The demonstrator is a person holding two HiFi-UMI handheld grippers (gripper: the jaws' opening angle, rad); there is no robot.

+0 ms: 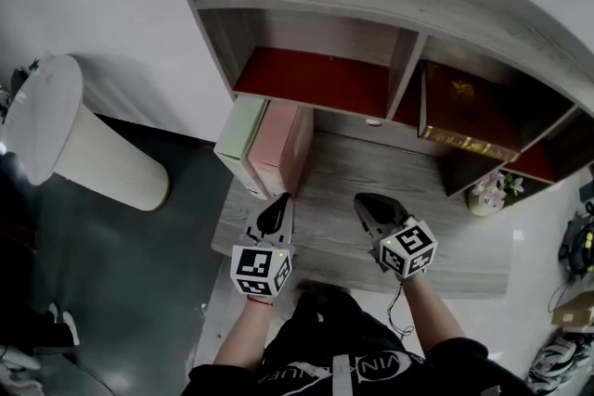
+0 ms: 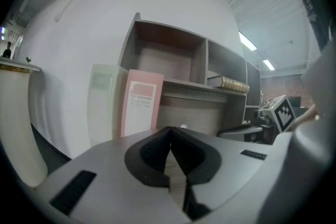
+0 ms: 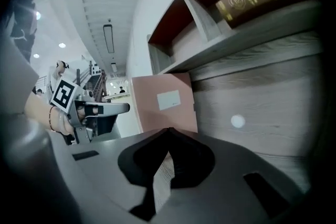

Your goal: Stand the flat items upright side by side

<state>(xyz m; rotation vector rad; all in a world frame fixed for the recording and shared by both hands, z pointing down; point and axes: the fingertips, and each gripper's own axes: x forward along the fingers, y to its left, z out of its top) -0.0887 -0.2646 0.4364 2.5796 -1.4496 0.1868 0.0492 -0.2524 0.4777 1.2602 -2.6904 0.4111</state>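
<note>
On the desk [image 1: 371, 199], pink box [image 1: 283, 148] and green box [image 1: 239, 136] stand upright; all jaws closed.

Left tool [image 1: 281, 199]: jaws together, nothing between them, tips forward and slightly down.
Right tool [image 1: 362, 199]: jaws together, empty, tips forward, slightly down.
Arms: left forearm [image 1: 243, 334] and right forearm [image 1: 429, 306] reach forward, side by side.

My left gripper [image 1: 282, 199] and right gripper [image 1: 364, 199], grey shells, black pads [image 2: 152, 155], black-and-white marker cubes [image 1: 261, 271], thin cable [image 1: 397, 311], black top [image 1: 343, 357] with white lettering [image 1: 394, 364], perhaps a red wristband [image 1: 261, 300].
</note>
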